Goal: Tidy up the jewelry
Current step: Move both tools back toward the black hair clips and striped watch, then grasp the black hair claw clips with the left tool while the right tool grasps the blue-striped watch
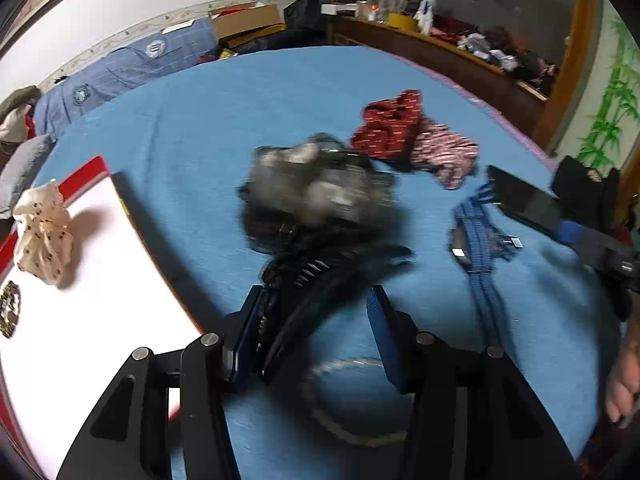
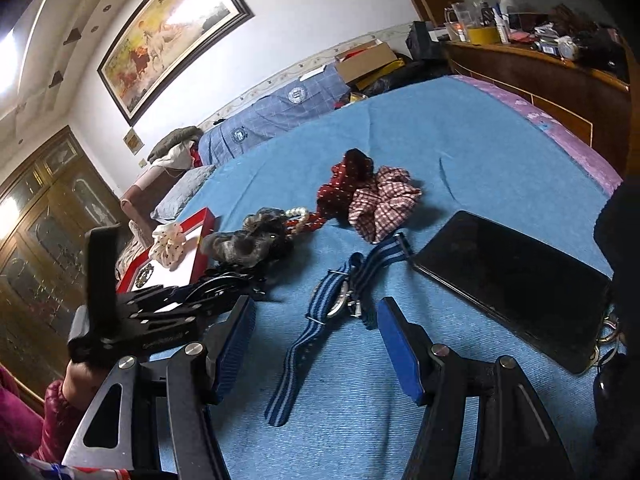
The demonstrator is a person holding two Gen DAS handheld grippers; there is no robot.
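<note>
A cream scrunchie (image 1: 44, 236) and a brooch (image 1: 9, 309) lie in the red tray (image 1: 90, 166). Beside the tray, the left gripper (image 1: 316, 320), part open, straddles a black hair clip (image 1: 320, 280). The right gripper (image 2: 316, 340) hangs wide and empty over the striped watch (image 2: 320, 304); other scrunchies remain.

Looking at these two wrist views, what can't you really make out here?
- Left wrist view: the grey scrunchie is motion-blurred; details unreadable.
- Left wrist view: the black hair claw sits between the fingers; contact unclear.
- Right wrist view: the watch face is hidden edge-on.
- Left wrist view: the brooch is cut off.
</note>
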